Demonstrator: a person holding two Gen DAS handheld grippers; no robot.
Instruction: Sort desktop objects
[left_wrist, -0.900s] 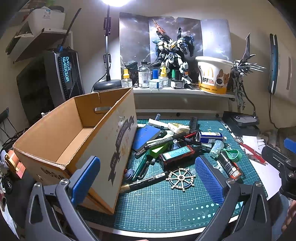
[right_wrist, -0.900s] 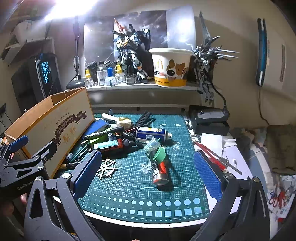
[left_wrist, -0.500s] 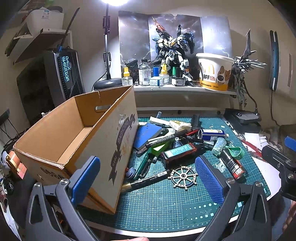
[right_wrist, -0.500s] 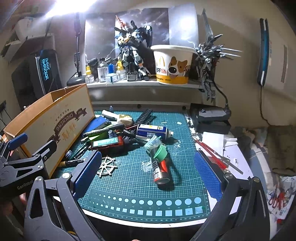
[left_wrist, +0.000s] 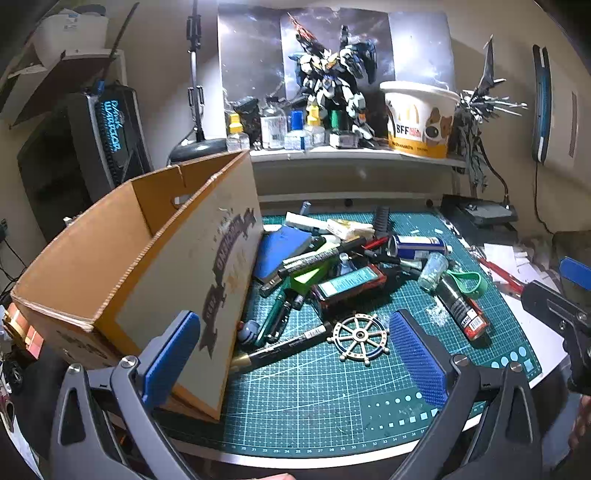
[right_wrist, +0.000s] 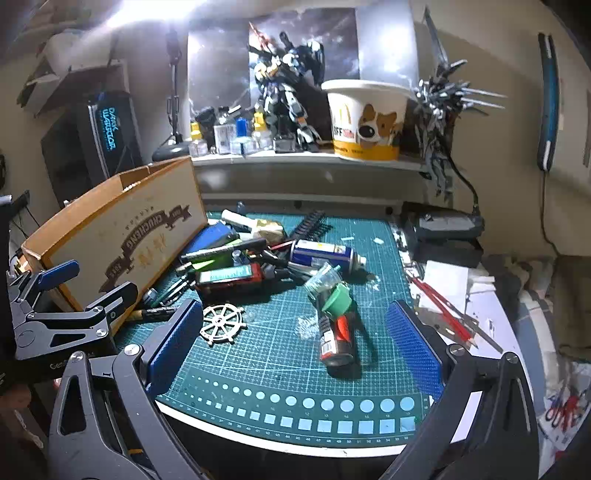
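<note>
Ahead, the black-and-red spray can (right_wrist: 338, 338) is lying lengthwise at 12 o'clock of the wide-open, empty right tongs (right_wrist: 293, 345), while the left tongs (left_wrist: 293, 356), equally agape and empty, are facing the ship's-wheel ornament (left_wrist: 360, 338).

"DARK WARRIOR" glows in blue down the black case (left_wrist: 110, 127) at ten o'clock. The paper bucket (right_wrist: 367, 120) on the shelf at one o'clock bears the golden McDonald's arches, "BFF" and a corgi's face. The cardboard box (right_wrist: 122, 240) at nine o'clock carries a dark ribbon banner reading "CHUCHENG". Small numbers run along the cutting mat's (left_wrist: 295, 424) near edge; other labels are too small to read.
</note>
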